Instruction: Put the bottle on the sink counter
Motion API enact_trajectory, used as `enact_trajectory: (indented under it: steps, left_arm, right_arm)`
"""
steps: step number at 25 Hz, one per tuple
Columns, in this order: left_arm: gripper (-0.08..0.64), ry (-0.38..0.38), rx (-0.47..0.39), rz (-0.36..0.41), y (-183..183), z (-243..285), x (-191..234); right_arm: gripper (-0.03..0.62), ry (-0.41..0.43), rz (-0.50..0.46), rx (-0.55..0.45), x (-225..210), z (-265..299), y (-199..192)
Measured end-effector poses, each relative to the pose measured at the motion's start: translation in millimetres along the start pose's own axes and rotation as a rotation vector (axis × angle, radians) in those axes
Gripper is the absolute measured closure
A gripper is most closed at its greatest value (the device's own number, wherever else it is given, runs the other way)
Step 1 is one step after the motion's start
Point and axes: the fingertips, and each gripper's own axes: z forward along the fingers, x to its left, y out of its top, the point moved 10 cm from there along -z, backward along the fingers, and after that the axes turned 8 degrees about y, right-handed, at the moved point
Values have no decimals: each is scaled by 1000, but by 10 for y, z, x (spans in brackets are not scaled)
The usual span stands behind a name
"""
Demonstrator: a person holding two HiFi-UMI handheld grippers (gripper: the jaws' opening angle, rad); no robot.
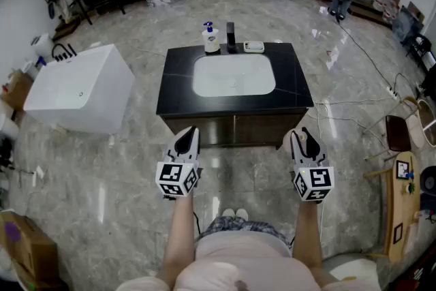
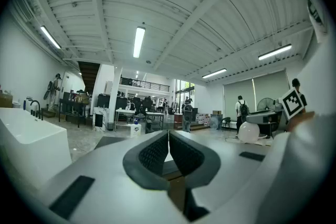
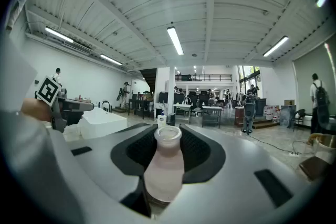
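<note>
Your right gripper [image 3: 169,136] is clenched on the bottle [image 3: 163,170]: the dark pads press its sides, and the pale bottle stands upright between the jaws, wide top upward. So the bottle is in that gripper, held over the floor on the near side of the sink counter [image 1: 176,88] and not on it. Your left gripper [image 1: 187,135] has its jaws drawn together with nothing between them. In the head view both grippers point toward the counter's front, one toward each front corner. The black counter has a white basin [image 1: 234,75] set in its middle. Along its far edge stand a soap dispenser [image 1: 210,37], a dark faucet [image 1: 230,36] and a small dish [image 1: 254,46]. A white tub [image 1: 82,88] sits on the floor to the counter's left, apart from it.
</note>
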Motion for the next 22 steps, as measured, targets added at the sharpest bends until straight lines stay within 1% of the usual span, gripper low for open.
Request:
enact_trajectory:
  steps: [7, 22]
  left_arm:
    - [531, 4, -3, -2, -19, -28, 8]
    - [531, 2, 4, -2, -38, -2, -14]
  right_arm:
    - [449, 10, 8, -6, 36, 5, -4]
    - [449, 3, 20, -12, 11, 14, -10]
